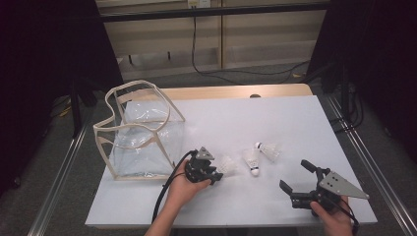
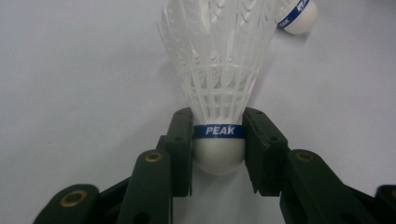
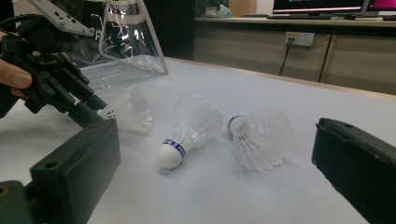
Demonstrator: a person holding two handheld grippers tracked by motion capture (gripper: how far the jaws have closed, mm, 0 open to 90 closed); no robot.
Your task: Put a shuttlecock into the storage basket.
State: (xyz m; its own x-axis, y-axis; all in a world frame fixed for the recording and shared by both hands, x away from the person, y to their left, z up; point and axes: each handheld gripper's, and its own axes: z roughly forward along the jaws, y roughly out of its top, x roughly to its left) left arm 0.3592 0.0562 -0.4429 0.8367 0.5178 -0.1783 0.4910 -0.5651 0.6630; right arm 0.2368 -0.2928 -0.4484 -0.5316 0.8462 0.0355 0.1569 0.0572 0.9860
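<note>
My left gripper [image 1: 216,172] [image 2: 218,127] is shut on a white shuttlecock [image 1: 227,163] [image 2: 217,60]. Its pads press on the cork at the blue band marked PEAK, and the skirt points away along the table. That shuttlecock [image 3: 128,109] and the left gripper [image 3: 98,109] also appear at the left of the right gripper view. Two more shuttlecocks lie loose on the table, one [image 1: 252,161] [image 3: 189,126] with its cork toward me, the other [image 1: 268,150] [image 3: 261,133] on its side. My right gripper [image 1: 295,174] [image 3: 215,158] stands open near the front right, nothing between its jaws.
A clear plastic bag with beige trim [image 1: 140,132] [image 3: 126,32] stands open at the left of the white table [image 1: 275,113]. Metal rails run along both sides of the table. Cables lie on the floor beyond the far edge.
</note>
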